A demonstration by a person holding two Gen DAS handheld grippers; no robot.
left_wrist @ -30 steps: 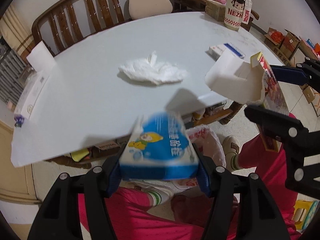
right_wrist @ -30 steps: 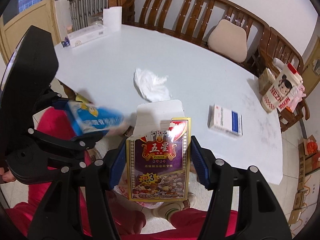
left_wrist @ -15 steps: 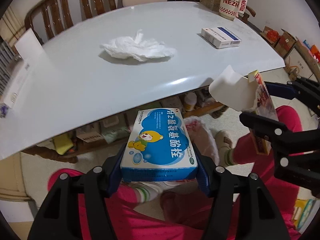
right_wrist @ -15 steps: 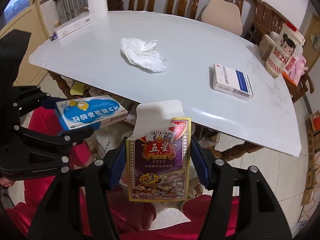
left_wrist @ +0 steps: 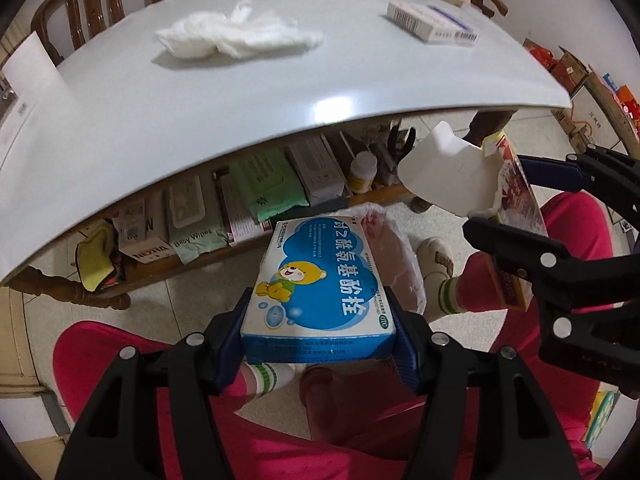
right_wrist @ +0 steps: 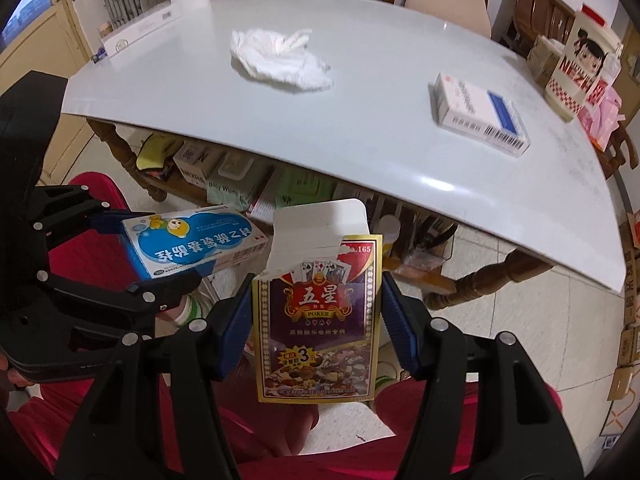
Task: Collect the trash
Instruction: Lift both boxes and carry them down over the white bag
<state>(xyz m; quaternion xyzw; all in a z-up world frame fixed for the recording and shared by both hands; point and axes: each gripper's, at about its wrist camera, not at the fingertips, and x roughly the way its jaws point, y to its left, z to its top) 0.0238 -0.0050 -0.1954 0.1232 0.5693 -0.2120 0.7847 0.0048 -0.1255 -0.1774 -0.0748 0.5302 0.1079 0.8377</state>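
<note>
Glossy blue carton clamped in left gripper; torn-flapped card box in right gripper.

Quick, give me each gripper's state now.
Left gripper: shut on the blue medicine box.
Right gripper: shut on the playing card box.

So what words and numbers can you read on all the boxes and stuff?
"POKER", "五星", "3", "165": card box held by right gripper.
"Baby Wipes": green pack under the table.
"NEZHA": tall carton.
Blue box held by left gripper: Chinese print upside down, unclear.
White box: too small.
</note>
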